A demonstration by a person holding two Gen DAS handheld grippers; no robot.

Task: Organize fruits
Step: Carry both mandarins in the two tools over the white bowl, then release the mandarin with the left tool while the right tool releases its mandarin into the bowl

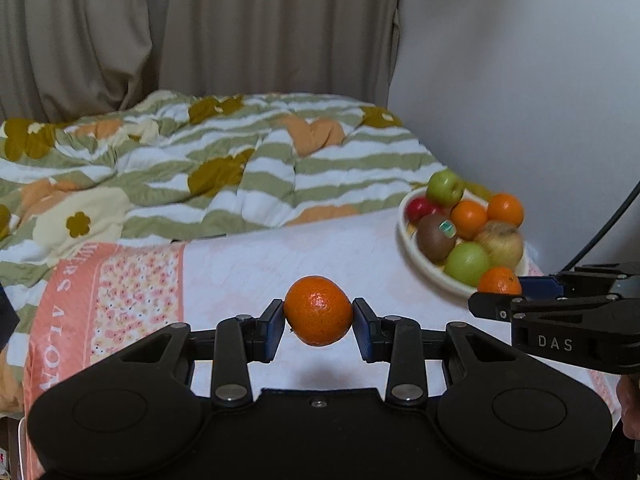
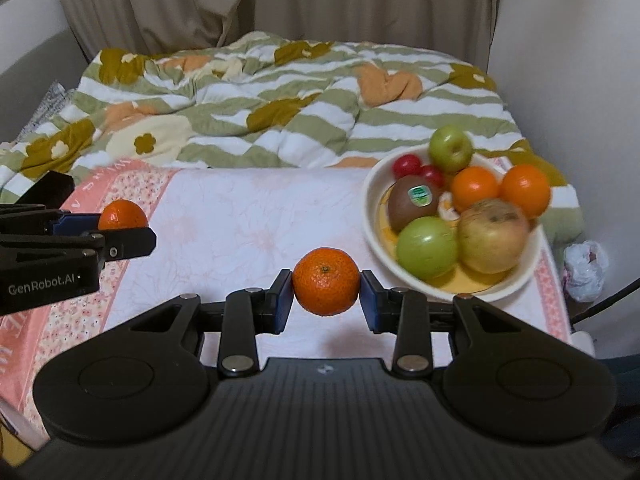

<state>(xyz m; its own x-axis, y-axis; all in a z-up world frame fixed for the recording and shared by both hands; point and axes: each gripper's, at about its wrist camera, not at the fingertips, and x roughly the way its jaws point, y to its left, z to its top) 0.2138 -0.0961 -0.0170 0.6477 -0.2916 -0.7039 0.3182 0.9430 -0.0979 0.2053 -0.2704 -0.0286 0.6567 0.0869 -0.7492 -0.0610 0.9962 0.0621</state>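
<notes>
My left gripper [image 1: 319,323] is shut on a mandarin [image 1: 319,311] and holds it above the pink-and-white cloth. My right gripper [image 2: 326,293] is shut on a second mandarin [image 2: 326,286], also above the cloth. Each gripper shows in the other's view: the right one with its mandarin [image 1: 500,282] at the right edge, the left one with its mandarin [image 2: 122,215] at the left edge. A white bowl [image 2: 374,216] at the right holds green apples [image 2: 427,250], a yellowish apple [image 2: 493,236], a kiwi [image 2: 412,206], oranges [image 2: 525,189] and small red fruits [image 2: 407,166]. The bowl also shows in the left wrist view [image 1: 430,276].
A rumpled striped floral quilt [image 2: 280,112] lies behind the cloth [image 2: 240,224]. Curtains hang at the back and a white wall [image 1: 520,100] is at the right. A crumpled plastic bag [image 2: 585,266] sits beyond the cloth's right edge.
</notes>
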